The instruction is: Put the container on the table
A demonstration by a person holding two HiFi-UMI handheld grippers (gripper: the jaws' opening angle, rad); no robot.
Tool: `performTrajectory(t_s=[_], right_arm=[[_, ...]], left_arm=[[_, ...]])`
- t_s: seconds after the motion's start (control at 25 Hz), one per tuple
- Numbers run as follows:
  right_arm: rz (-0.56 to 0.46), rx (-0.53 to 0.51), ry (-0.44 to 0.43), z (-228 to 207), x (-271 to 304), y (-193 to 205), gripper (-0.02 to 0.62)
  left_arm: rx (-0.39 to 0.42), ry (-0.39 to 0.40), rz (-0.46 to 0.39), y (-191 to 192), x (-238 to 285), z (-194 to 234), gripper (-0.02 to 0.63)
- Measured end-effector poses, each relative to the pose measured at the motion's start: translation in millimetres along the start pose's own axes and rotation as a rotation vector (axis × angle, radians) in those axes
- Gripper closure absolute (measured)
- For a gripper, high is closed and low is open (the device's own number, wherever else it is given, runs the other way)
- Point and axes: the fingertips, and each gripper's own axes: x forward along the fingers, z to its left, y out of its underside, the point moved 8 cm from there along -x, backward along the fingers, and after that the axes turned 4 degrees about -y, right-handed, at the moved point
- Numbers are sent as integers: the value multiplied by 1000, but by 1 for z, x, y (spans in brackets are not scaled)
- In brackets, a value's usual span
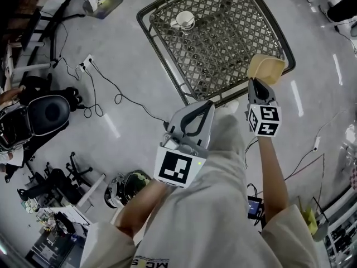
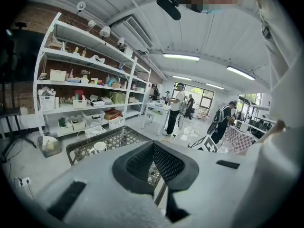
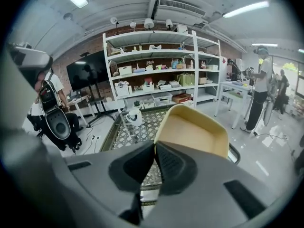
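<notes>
Two grippers up; right gripper (image 3: 154,144) pinches rim of yellow container (image 3: 192,129), which juts forward from jaws over mesh bench's (image 1: 223,49) near right edge, not yet set down; left gripper (image 2: 153,145) jaws pressed together on nothing, farther back; cup (image 1: 185,20) at bench's far side, well apart.

My right gripper (image 3: 153,146) has its fingers (image 3: 175,165) pinched together on the near left rim of the yellow container (image 3: 194,129), held tilted above the lattice desk (image 3: 140,132), where a white cup (image 3: 134,117) stands at the far left.
</notes>
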Motion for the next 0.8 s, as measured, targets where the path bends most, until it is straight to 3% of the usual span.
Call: performTrajectory(t_s=[0.24, 0.44, 0.8], right_arm=[[53, -28, -7, -10, 30, 17, 569], [97, 48, -30, -18, 51, 32, 569], [167, 57, -45, -24, 79, 53, 569]], left_arm=[[-4, -9, 22, 13, 5, 4, 583], [5, 0, 33, 17, 11, 5, 583], [2, 2, 60, 22, 14, 1, 583]])
